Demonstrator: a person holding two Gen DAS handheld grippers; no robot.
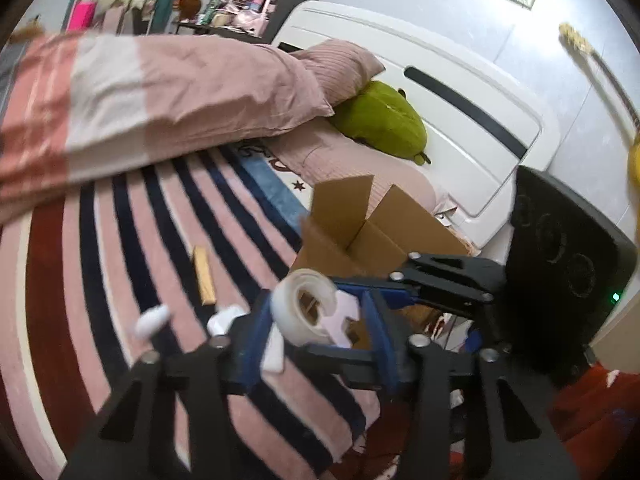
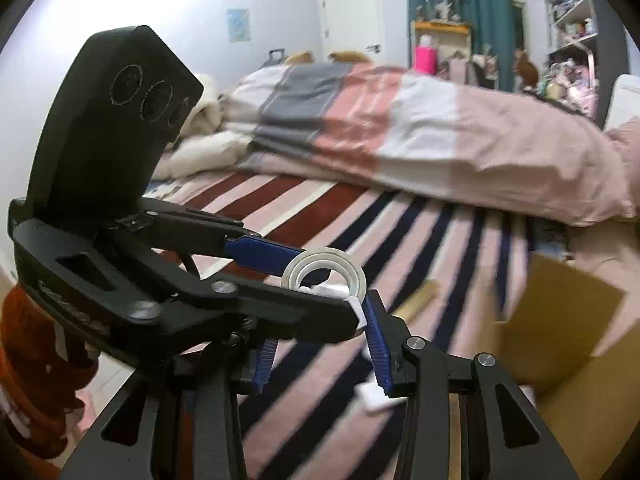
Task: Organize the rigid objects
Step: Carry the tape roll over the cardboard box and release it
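My left gripper (image 1: 316, 320) is shut on a white tape roll with a dispenser piece (image 1: 304, 308), held above the striped bedspread (image 1: 120, 280) near an open cardboard box (image 1: 360, 224). In the right wrist view the same roll (image 2: 324, 274) sits between the left gripper's blue fingers (image 2: 264, 254). My right gripper (image 2: 320, 356) is open and empty, just below and behind the roll. The box shows at the right (image 2: 560, 340). A wooden block (image 1: 204, 276) and small white objects (image 1: 152, 320) lie on the bedspread.
A pink and white duvet (image 1: 140, 92) lies across the bed, with a pink pillow (image 1: 340, 68) and a green plush (image 1: 380, 120) by the white headboard (image 1: 460, 100). A white piece (image 2: 372, 398) lies on the bedspread under my right gripper. Shelves (image 2: 572, 20) stand behind.
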